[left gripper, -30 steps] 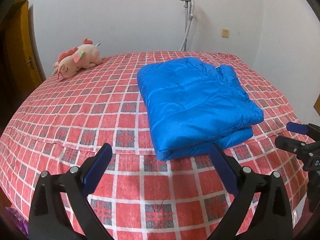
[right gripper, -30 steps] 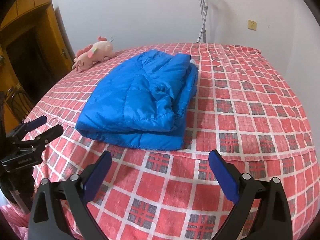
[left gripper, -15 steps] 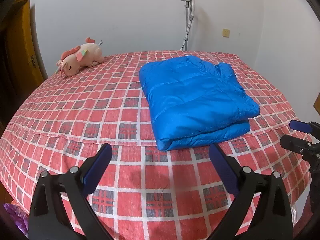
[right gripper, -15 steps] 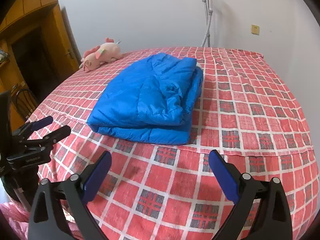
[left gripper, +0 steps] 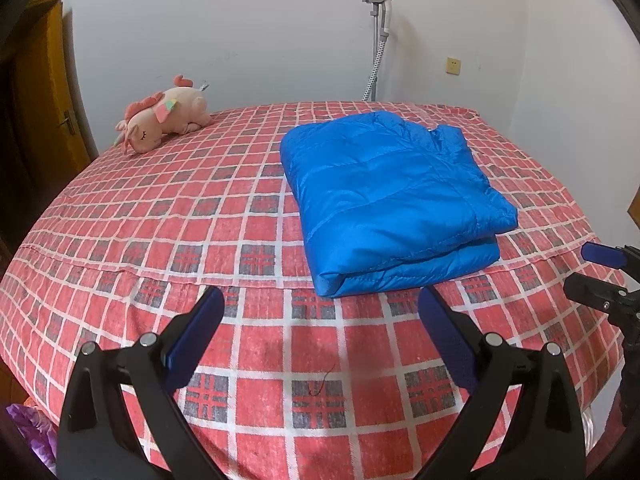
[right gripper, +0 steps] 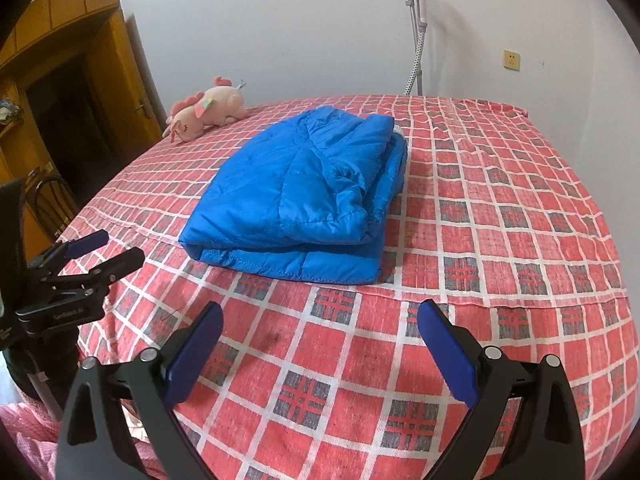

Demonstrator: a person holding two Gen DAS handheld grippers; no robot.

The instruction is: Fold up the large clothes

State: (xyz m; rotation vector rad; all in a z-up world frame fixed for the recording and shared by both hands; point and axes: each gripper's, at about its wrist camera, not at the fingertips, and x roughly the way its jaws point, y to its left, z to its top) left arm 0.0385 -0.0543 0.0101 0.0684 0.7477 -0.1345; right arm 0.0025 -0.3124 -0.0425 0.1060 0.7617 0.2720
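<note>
A blue puffer jacket [left gripper: 392, 200] lies folded into a thick rectangle on the bed, also seen in the right wrist view [right gripper: 304, 196]. My left gripper [left gripper: 320, 336] is open and empty, held above the bed's near edge, short of the jacket. My right gripper [right gripper: 320, 340] is open and empty, also back from the jacket. Each gripper shows in the other's view: the right one at the right edge [left gripper: 600, 276], the left one at the left edge [right gripper: 96, 252].
The bed has a red checked cover [left gripper: 160, 240]. A pink plush toy [left gripper: 160, 120] lies at its far left corner. A garment steamer pole [left gripper: 378, 40] stands by the white wall. A wooden door [right gripper: 92, 92] and a chair [right gripper: 48, 200] are left of the bed.
Both grippers have drawn back and risen a little from the bed, so the jacket sits farther away in both views. Both stay open.
</note>
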